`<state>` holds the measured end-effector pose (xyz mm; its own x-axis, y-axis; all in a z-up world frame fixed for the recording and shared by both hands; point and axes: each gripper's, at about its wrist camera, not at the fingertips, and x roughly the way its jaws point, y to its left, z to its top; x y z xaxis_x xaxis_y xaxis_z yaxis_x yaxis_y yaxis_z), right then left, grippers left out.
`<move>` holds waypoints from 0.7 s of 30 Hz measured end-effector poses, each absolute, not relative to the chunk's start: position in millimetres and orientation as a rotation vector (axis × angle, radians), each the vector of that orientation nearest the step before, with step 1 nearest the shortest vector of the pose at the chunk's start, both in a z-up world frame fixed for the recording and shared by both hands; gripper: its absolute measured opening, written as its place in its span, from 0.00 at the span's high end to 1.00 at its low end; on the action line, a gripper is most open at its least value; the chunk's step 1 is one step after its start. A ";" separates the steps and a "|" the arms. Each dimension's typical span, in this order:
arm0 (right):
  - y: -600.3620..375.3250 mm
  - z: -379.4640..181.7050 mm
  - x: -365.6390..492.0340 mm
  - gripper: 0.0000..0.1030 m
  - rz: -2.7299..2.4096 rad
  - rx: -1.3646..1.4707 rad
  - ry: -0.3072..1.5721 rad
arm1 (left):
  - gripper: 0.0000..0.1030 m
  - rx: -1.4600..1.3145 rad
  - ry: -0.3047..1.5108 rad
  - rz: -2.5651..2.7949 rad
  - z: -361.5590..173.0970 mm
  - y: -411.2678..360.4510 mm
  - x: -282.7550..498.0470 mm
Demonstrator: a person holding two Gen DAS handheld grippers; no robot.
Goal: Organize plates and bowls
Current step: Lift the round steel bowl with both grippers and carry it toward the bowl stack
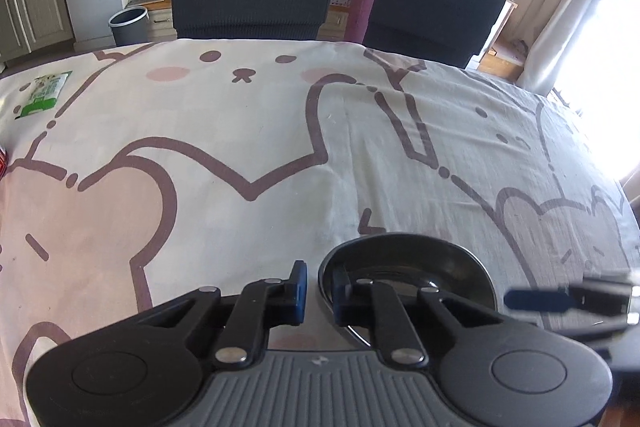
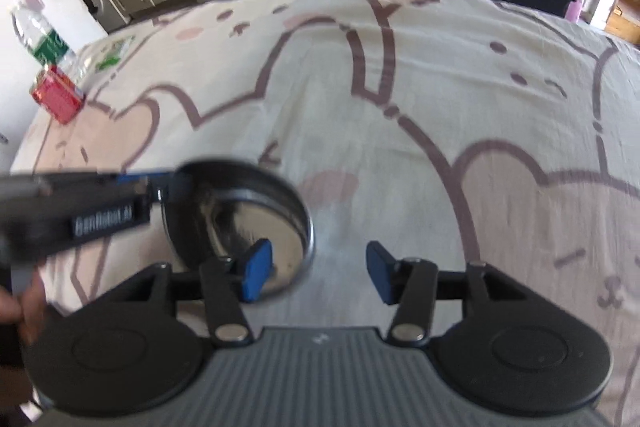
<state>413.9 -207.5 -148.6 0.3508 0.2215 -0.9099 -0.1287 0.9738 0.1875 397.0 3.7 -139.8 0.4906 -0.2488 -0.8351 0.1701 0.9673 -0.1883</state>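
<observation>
Bowl [image 2: 240,219]; shiny round steel; dark rim

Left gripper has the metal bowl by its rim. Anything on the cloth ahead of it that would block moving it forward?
Nothing visible. The left gripper grips the metal bowl by its rim, and the tablecloth ahead lies bare. The green packet sits far left.

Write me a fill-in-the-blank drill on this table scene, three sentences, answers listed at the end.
1. The left gripper is closed on the rim of a shiny metal ____.
2. The right gripper stands ____, with nothing between its blue pads.
3. Near the table's left edge, a red box sits beside a clear plastic ____.

Missing words: bowl; open; bottle
</observation>
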 end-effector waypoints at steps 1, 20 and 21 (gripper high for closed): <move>-208.6 -150.7 409.8 0.43 0.226 0.100 1.198 | 0.87 -0.088 1.028 -0.256 -139.7 3.8 397.1; -201.9 -150.7 409.8 0.91 0.230 0.142 1.123 | 0.94 -0.085 0.992 -0.242 -127.0 2.8 392.0; -202.8 -148.1 409.0 0.91 0.231 0.152 1.120 | 0.94 -0.088 0.979 -0.243 -123.1 3.9 390.2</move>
